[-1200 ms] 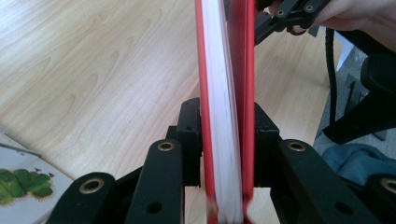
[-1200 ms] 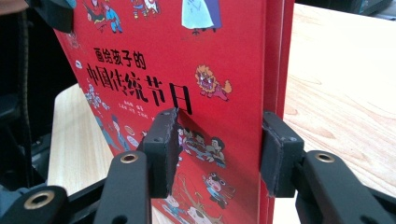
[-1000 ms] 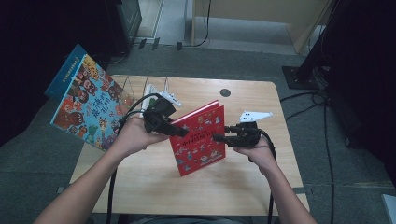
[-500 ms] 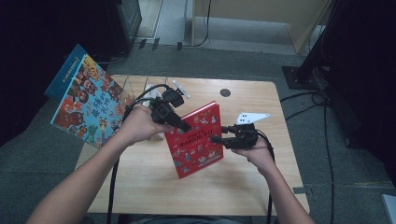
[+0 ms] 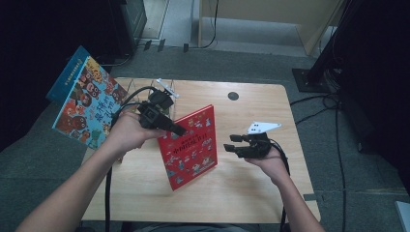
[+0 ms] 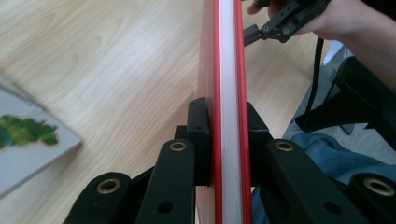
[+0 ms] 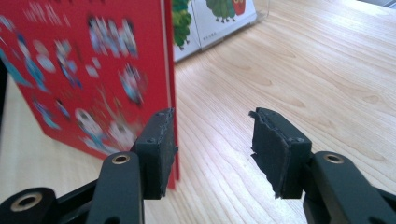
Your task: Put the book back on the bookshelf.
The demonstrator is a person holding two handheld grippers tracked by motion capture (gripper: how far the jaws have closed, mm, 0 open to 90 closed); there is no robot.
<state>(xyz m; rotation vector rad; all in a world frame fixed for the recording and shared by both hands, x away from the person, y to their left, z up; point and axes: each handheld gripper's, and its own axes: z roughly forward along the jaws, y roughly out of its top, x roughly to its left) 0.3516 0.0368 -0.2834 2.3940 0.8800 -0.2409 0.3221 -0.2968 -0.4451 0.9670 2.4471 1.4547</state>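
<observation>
Spanning most of the high view, the table (image 5: 251,193) carries a colourful book (image 5: 87,104) propped over its left edge. Near the middle, the red book (image 5: 191,145) stands tilted, its lower corner toward the tabletop. The left gripper (image 5: 175,129) has just been closing and now clamps the red book's top edge, both pads pressed flat against the covers in the left gripper view. The right gripper (image 5: 231,142) hangs just beside the book's right edge, jaws parted and holding nothing.
</observation>
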